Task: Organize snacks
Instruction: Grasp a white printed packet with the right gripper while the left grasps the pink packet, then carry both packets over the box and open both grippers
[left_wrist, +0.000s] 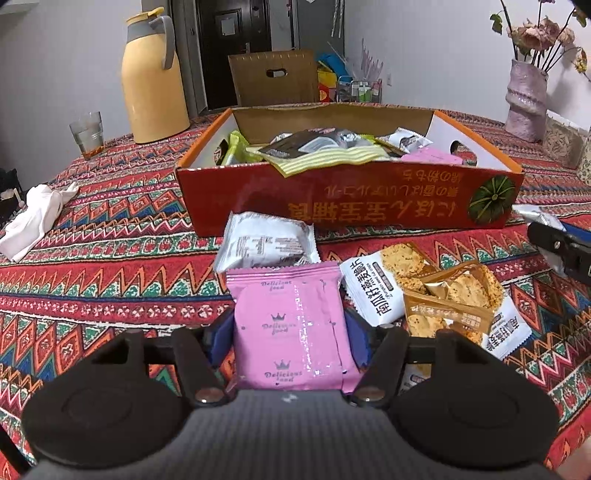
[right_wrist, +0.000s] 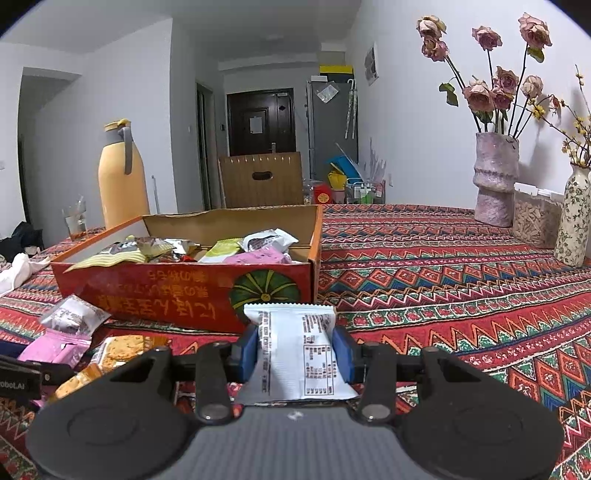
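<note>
My left gripper (left_wrist: 290, 332) is shut on a pink "Delicious food" packet (left_wrist: 291, 314), blue pads pressing on both its sides, low over the patterned tablecloth. In front lie a grey-white packet (left_wrist: 267, 243), a white oat-crisp packet (left_wrist: 373, 291) and gold crisp packets (left_wrist: 454, 291). Beyond them stands the orange cardboard box (left_wrist: 347, 206), holding several snacks. My right gripper (right_wrist: 295, 350) is shut on a white packet (right_wrist: 295, 332), close before the box's front wall (right_wrist: 166, 291). Part of the right gripper shows at the right edge of the left wrist view (left_wrist: 561, 251).
A yellow thermos (left_wrist: 153, 81) and a glass (left_wrist: 88, 133) stand at the back left, with a white cloth (left_wrist: 37, 218) nearer. At the right stand a pink vase (right_wrist: 495, 181), a seed container (right_wrist: 535, 218) and a floral vase (right_wrist: 574, 218). The cloth right of the box is bare.
</note>
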